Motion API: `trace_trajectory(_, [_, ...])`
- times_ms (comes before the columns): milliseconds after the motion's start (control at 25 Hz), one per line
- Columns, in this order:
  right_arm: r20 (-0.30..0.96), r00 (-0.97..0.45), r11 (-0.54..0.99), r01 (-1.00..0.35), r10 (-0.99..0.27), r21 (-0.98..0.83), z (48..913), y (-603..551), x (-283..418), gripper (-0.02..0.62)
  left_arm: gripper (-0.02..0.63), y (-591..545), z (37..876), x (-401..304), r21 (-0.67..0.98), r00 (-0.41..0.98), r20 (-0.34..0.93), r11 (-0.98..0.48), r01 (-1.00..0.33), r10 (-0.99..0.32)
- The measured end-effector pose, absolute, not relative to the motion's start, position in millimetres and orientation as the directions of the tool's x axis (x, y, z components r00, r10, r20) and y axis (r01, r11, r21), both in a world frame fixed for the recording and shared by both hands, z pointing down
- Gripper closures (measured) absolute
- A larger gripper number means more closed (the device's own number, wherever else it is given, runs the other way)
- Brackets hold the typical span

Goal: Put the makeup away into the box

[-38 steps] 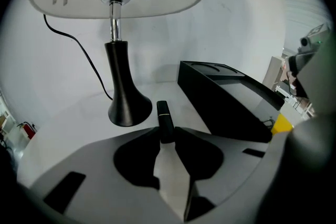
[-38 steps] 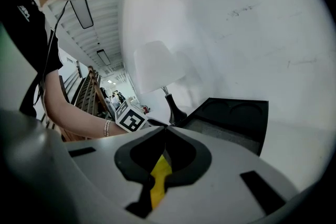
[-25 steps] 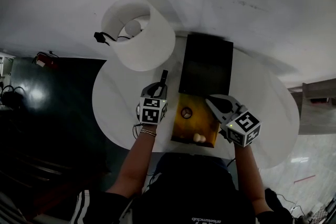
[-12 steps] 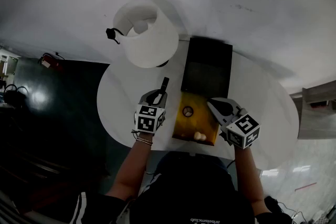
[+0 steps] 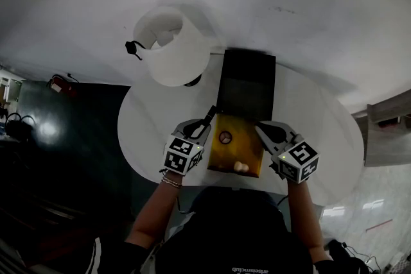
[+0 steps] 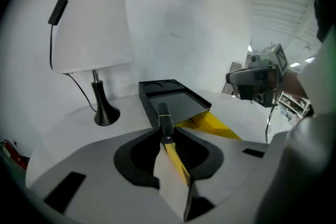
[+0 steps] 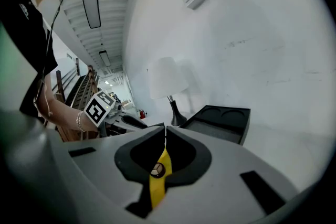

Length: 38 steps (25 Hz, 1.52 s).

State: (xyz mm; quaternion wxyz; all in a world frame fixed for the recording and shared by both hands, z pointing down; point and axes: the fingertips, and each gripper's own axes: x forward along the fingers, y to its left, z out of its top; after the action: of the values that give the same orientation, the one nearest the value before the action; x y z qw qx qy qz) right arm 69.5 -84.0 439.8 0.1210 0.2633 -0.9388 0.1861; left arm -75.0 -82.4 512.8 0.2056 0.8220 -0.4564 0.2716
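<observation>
The round white table (image 5: pixel 321 131) carries everything, with the box near its middle on the person's side. Behind and to the left of the box stands a lamp (image 5: pixel 173 48) with a white shade. The box (image 5: pixel 247 154) is open: a yellow base nearest the person, and its black lid (image 5: pixel 247 83) laid back on the far side.

The left gripper (image 5: pixel 204 127) hangs just beside the box's left edge, its jaws clamped on a slim black makeup tube (image 5: pixel 209 116) that sticks out forward toward the lid. The right gripper (image 5: pixel 262 131) sits just beside the box's right edge with its jaws pressed together on nothing.

Inside the yellow base lie a small round compact (image 5: pixel 225 137) and a pale item (image 5: pixel 241 167) at the near end, so some makeup looks already stowed. The tube is held in the air and not yet in the box; lowering it in and letting go appears to be what remains. No other loose makeup shows on the table.
</observation>
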Motion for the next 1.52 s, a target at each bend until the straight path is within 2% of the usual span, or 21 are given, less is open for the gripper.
trace_trajectory(400, [0.322, -0.816, 0.773, -0.567, -0.480, -0.285, 444, -85, 87, 0.574, 0.508, -69, 513, -19, 0.149, 0.559, 0.627, -0.621, -0.769, -0.542])
trace_trajectory(760, [0.327, -0.798, 0.743, -0.596, -0.506, -0.305, 449, -85, 104, 0.574, 0.508, -65, 531, 22, 0.208, 0.617, 0.654, -0.681, -0.702, -0.437])
trace_trajectory(1240, [0.330, -0.773, 0.699, -0.633, -0.542, -0.333, 456, -78, 125, 0.574, 0.508, -59, 584, 61, 0.240, 0.597, 0.741, -0.708, -0.664, -0.308])
trace_trajectory(1520, [0.331, -0.764, 0.687, -0.643, -0.553, -0.337, 459, -76, 133, 0.574, 0.508, -59, 600, 75, 0.247, 0.591, 0.758, -0.717, -0.652, -0.276])
